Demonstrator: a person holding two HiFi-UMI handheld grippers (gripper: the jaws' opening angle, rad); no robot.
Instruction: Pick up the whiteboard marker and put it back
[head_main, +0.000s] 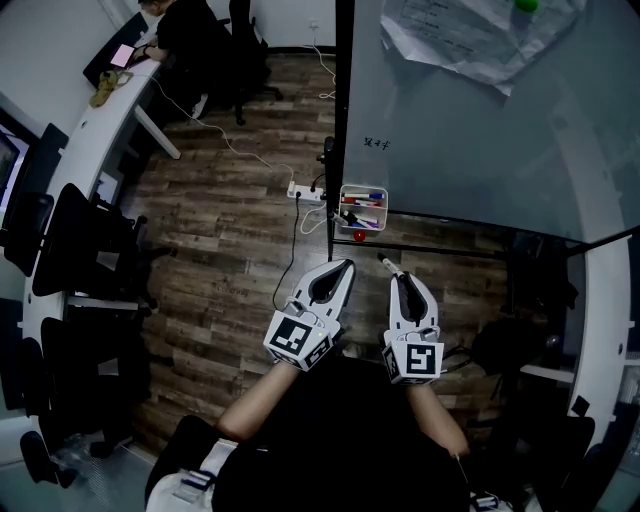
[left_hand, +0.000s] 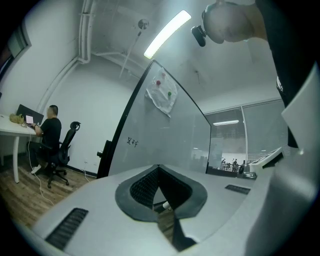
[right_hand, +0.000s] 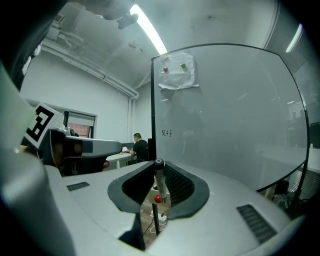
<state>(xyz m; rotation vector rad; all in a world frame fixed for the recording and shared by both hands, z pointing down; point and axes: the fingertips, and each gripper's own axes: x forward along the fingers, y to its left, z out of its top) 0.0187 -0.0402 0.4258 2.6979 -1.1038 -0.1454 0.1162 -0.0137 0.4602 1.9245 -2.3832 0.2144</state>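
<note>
In front of the board (head_main: 470, 140), the right tool (head_main: 398, 277) grips the marker (head_main: 384, 263) between its pads, and one end of the marker sticks out past the tips. Beyond it, a tray (head_main: 363, 189) of pens hangs at the board's lower corner. Just beside it, the left tool (head_main: 346, 265) is closed and empty.

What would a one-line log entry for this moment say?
right gripper: shut on whiteboard marker | left gripper: shut, empty | marker tray: ahead, at whiteboard
</note>
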